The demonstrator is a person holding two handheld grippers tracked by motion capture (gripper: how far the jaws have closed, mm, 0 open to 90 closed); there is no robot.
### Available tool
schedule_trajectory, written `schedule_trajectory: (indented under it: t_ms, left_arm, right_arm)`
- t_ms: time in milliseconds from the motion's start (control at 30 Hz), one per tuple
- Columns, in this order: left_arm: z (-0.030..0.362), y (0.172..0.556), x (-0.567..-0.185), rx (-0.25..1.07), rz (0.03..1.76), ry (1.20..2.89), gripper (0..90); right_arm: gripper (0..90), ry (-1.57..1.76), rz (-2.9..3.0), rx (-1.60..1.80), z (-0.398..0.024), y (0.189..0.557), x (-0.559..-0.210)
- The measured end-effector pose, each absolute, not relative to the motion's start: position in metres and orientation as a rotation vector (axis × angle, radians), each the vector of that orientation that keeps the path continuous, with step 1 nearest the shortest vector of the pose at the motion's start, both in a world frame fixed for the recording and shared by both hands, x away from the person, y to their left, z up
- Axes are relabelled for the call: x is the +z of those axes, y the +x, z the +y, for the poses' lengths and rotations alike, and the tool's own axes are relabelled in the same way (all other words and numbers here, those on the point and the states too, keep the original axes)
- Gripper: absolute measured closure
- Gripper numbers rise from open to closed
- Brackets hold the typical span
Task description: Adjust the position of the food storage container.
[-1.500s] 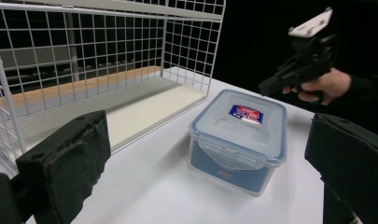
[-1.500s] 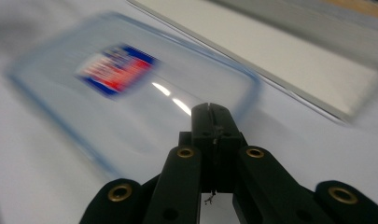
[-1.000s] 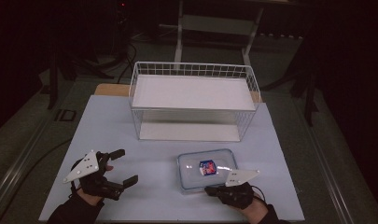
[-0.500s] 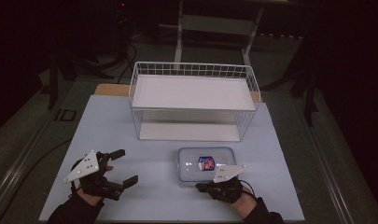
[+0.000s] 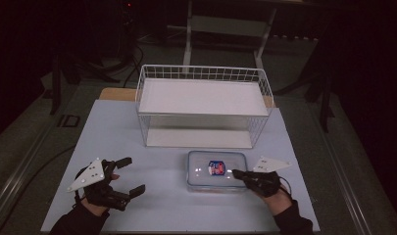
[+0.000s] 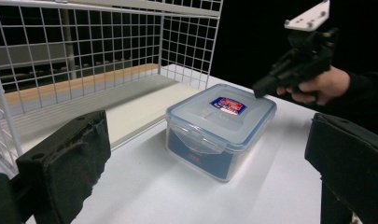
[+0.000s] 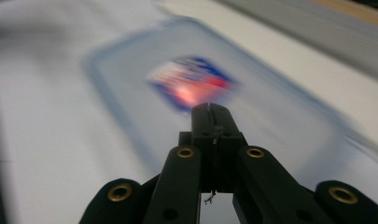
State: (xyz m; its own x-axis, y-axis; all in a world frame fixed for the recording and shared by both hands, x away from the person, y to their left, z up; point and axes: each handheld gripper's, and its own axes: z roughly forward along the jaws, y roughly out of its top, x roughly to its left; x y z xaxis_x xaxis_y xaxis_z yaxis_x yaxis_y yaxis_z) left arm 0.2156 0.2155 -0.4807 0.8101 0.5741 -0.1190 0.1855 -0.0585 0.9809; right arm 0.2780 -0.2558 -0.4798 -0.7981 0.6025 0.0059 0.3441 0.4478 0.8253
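High view, left gripper (image 5: 129, 175): jaws wide apart, nothing between them, low over the table (image 5: 161, 210).
Right gripper (image 5: 235, 173): jaws pressed together, holding nothing, tip at the box lid's right edge.
Box (image 5: 216, 170): clear, lidded, on the table, just before the basket.
Label (image 6: 228, 105): red-and-blue sticker; writing unreadable.
Basket (image 5: 203, 105): white wire, behind the box.

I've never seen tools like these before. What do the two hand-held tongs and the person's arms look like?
Both tongs are matte black. The left tongs have two long fingers with thick black foam-like pads. The right tongs have brass-coloured rivets on black links. Each carries a pale grey triangular plate with small holes, and a thin black cable trails from the right one. The sleeves are dark.
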Motion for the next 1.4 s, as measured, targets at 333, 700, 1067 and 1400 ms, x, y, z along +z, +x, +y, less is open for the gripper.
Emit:
schedule_trajectory:
  t_ms: [333,700,1067,1400]
  left_arm:
    - [0.214,0.216,-0.482,0.346,0.613,1.630,0.3]
    - [0.213,0.218,-0.483,0.335,0.611,1.636,0.3]
    - [0.212,0.219,-0.485,0.324,0.613,1.642,0.3]
    - [0.211,0.218,-0.484,0.325,0.612,1.644,0.3]
  right_arm:
    - [90.0,1.023,2.345,1.171,-0.291,0.297,-0.500]
    - [90.0,1.014,2.362,1.200,-0.272,0.309,-0.502]
    - [90.0,0.983,2.387,1.228,-0.255,0.312,-0.503]
    - [88.7,0.946,2.390,1.252,-0.248,0.311,-0.502]
